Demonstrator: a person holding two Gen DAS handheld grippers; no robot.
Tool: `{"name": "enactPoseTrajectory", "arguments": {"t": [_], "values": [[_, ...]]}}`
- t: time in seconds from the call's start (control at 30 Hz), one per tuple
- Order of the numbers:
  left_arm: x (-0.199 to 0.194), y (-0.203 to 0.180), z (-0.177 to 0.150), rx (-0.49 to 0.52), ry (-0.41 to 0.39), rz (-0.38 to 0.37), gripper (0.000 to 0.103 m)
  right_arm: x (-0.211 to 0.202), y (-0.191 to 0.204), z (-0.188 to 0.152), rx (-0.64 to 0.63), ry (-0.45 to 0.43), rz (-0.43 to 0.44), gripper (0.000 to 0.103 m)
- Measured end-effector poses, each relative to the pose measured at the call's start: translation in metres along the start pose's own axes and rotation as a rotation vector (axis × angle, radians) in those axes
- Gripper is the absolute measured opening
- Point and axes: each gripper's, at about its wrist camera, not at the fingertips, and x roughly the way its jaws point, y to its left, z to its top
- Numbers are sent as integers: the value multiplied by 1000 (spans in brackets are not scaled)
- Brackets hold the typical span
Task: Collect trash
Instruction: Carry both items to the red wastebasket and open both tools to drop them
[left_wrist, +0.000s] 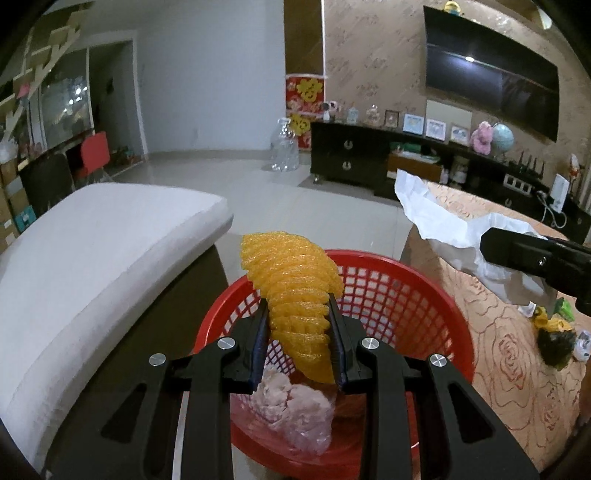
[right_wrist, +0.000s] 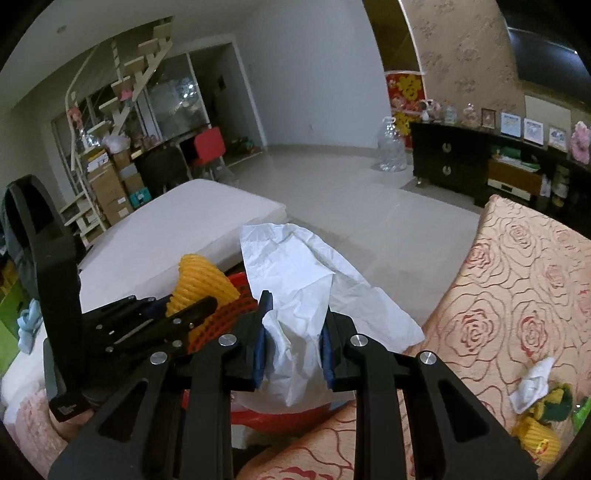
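My left gripper (left_wrist: 298, 306) is shut on a yellow foam fruit net (left_wrist: 291, 280), held above the red mesh basket (left_wrist: 436, 306). Inside the basket lies a pale pink crumpled plastic bag (left_wrist: 291, 410). My right gripper (right_wrist: 295, 306) is shut on a crumpled white tissue (right_wrist: 306, 273), beside the basket's rim (right_wrist: 229, 314). In the left wrist view the right gripper (left_wrist: 491, 243) comes in from the right with the tissue (left_wrist: 439, 221) over the rose-patterned table (left_wrist: 509, 354). The left gripper (right_wrist: 199, 306) with the foam net (right_wrist: 199, 280) shows at the left of the right wrist view.
More scraps lie on the rose-patterned table: a small white tissue (right_wrist: 532, 384), yellow and green foam nets (right_wrist: 543, 424), and a dark wrapper (left_wrist: 554, 347). A white cushioned bench (left_wrist: 85, 266) stands left of the basket. A dark TV cabinet (left_wrist: 369, 155) lines the far wall.
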Motion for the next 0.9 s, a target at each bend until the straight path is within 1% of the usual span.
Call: {"name": "enactPoseTrajectory", "arguments": {"t": [0.23, 0.37, 0.4, 0.5, 0.67, 0.73, 0.9], "values": [[11, 7, -2, -6, 55, 6, 27, 15, 9, 2, 3, 48, 31, 24], [14, 10, -3, -17, 68, 4, 32, 23, 12, 0, 5, 70, 54, 25], [14, 10, -3, -20, 73, 4, 33, 24, 13, 0, 6, 74, 56, 28], [15, 12, -3, -27, 81, 3, 40, 25, 14, -2, 19, 79, 69, 38], [14, 12, -4, -34, 75, 14, 65, 23, 13, -4, 41, 71, 82, 52], [16, 11, -3, -38, 76, 18, 67, 22, 12, -4, 53, 65, 87, 56], [14, 19, -3, -68, 74, 26, 71, 22, 11, -5, 70, 70, 104, 57]]}}
